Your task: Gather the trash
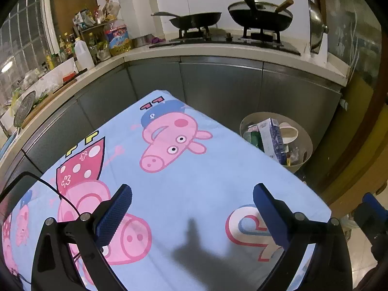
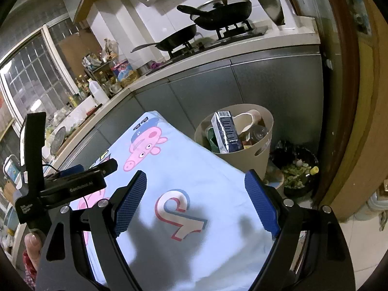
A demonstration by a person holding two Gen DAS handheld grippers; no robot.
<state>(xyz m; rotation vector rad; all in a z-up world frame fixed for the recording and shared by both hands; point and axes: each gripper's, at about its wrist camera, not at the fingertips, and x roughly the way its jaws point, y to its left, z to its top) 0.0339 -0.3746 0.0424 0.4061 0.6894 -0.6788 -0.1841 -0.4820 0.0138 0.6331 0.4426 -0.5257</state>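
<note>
We see the beige round plastic trash bin (image 2: 257, 155) on the floor past the far right corner of the light-blue cartoon-pig tablecloth (image 1: 194, 181), against the grey cabinets (image 1: 218, 84). In it a blue-and-white carton (image 2: 226, 132) stands on end, leaning left. Our left gripper (image 1: 192, 215) and right gripper (image 2: 195, 203) hover wide open and empty over bare cloth. A black bowl of food scraps (image 2: 297, 172) sits right of the bin.

cartoon cloth (image 1: 198, 189), 2 woks (image 1: 260, 15), oil jug (image 1: 118, 39)
</note>
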